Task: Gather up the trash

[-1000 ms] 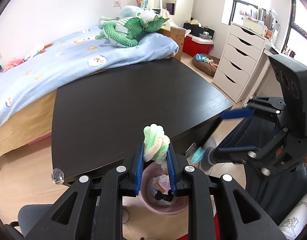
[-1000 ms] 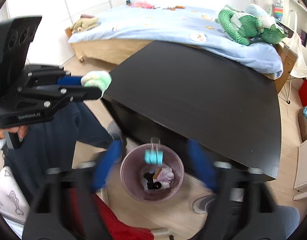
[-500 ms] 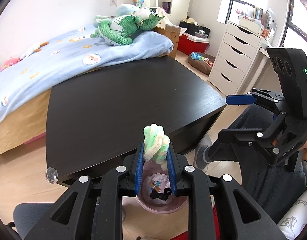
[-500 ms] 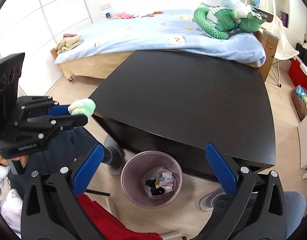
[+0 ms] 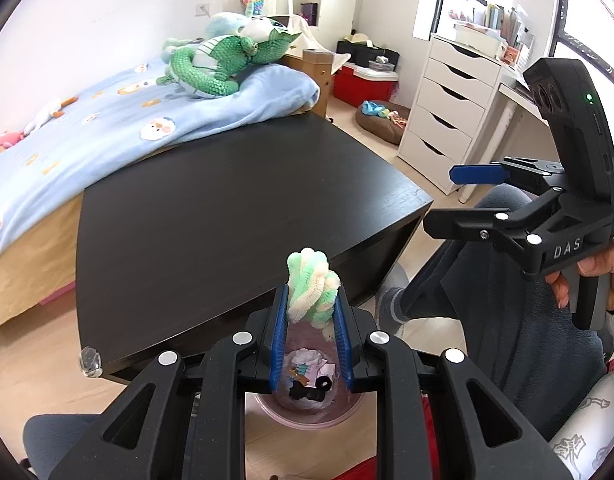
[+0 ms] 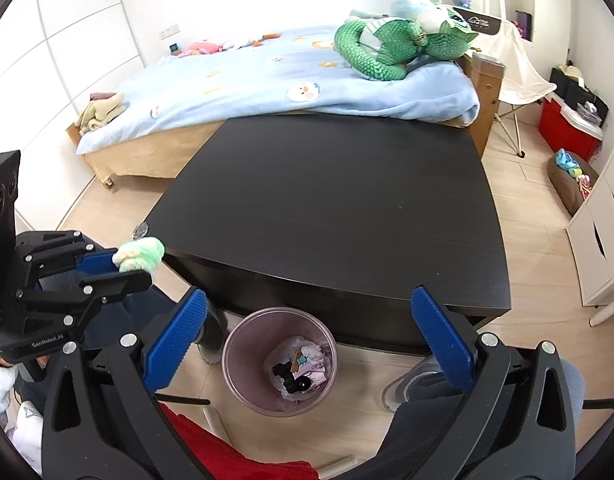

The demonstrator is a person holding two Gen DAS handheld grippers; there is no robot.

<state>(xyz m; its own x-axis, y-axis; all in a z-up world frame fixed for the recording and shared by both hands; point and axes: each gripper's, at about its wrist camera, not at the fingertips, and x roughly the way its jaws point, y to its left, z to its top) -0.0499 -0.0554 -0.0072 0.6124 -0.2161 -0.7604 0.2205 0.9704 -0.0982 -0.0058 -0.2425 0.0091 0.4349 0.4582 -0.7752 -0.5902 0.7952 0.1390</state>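
The left gripper (image 5: 310,304) is clamping a green-and-white fuzzy wad (image 5: 312,280) above the bin (image 6: 243,344) while the right gripper (image 6: 307,334) is gaping wide and holding nothing

You're in a home bedroom, clearly a child's. Beside you runs a bed (image 6: 291,80) under a pale blue blanket (image 5: 107,128) with little cartoon patches, and a big green plush dragon (image 6: 391,46) sprawls near its head. Right in front of you sits a low black table (image 6: 335,208) on a light wood floor (image 6: 527,184). Off to one side you have a white chest of drawers (image 5: 447,108), a red storage box (image 5: 363,84) and a small waste bin (image 6: 243,380) at your feet.
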